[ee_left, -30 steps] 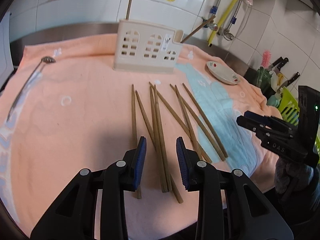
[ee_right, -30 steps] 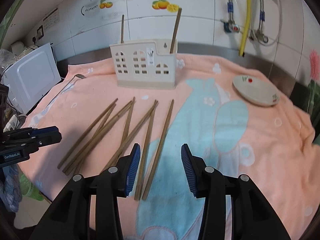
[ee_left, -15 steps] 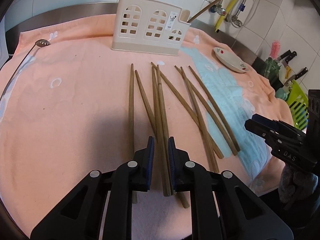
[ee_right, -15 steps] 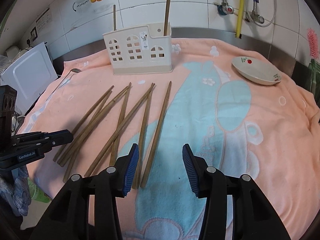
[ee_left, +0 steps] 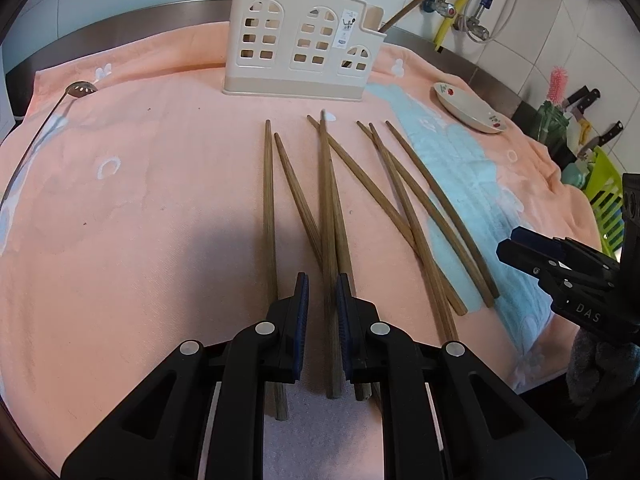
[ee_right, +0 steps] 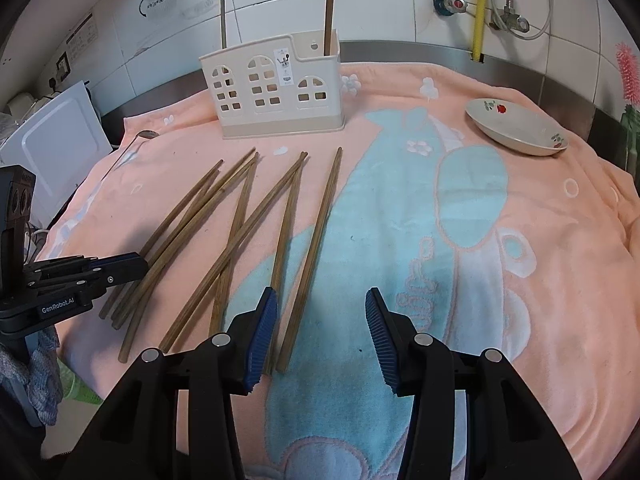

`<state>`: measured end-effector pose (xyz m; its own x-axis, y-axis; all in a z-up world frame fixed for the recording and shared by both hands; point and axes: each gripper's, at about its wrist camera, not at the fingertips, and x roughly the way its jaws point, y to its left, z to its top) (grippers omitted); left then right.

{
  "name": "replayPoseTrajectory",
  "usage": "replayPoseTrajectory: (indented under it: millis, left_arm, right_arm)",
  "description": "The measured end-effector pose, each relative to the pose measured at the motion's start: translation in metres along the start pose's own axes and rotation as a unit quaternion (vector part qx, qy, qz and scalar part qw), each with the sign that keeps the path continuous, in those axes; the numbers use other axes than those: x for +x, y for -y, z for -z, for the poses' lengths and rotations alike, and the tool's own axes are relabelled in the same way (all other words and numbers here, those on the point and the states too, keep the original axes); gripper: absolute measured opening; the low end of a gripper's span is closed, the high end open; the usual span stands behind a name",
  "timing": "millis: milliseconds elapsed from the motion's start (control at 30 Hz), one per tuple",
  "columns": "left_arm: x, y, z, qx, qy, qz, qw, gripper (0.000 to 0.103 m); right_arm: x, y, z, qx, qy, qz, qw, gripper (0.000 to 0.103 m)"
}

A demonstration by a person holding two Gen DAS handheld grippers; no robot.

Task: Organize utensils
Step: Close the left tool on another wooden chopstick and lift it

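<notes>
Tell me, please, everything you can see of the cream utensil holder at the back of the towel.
The cream utensil holder looks like plastic, box-shaped, with arched window-style cutouts, a stepped top edge, a small hanging hole and a white sticker on its front. It stands upright on the pink towel, near the steel back edge of the counter. Two wooden chopsticks stand in it, one at each end. Nothing else touches it.

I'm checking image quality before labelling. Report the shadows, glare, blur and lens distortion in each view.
Left wrist view: a dark shadow falls on the peach towel ahead of the left tool; the raised chopstick looks slightly blurred at its far tip; the fisheye curves the steel backsplash.
Right wrist view: even light, sharp chopsticks, mild glare on the wall tiles, black corners and a bowed towel edge.
</notes>
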<state>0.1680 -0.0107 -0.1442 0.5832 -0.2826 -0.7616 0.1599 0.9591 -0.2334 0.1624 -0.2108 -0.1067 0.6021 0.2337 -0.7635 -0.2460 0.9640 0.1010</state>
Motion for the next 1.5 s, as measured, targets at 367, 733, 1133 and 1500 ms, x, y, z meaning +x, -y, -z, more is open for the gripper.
replayPoseTrajectory:
  millis: [367, 733, 1133, 1500]
  left_arm:
    - [0.005, -0.002, 0.0, 0.003, 0.0, -0.003, 1.0, 0.014]
    - [0.006, -0.005, 0.0, 0.0, 0.007, -0.003, 1.0, 0.008]
    - [0.01, -0.007, -0.002, 0.001, 0.001, -0.002, 1.0, 0.008]
    - [0.014, -0.005, -0.004, -0.001, -0.003, -0.012, 0.9999, 0.009]
  right_arm:
    - [0.004, -0.002, 0.003, 0.001, -0.003, -0.001, 1.0, 0.045]
    - [0.011, -0.001, 0.004, 0.006, -0.007, 0.002, 1.0, 0.033]
    - [0.029, -0.014, 0.001, -0.008, -0.016, 0.012, 1.0, 0.022]
    - [0.032, -0.025, 0.004, -0.049, -0.009, 0.054, 0.997, 0.016]
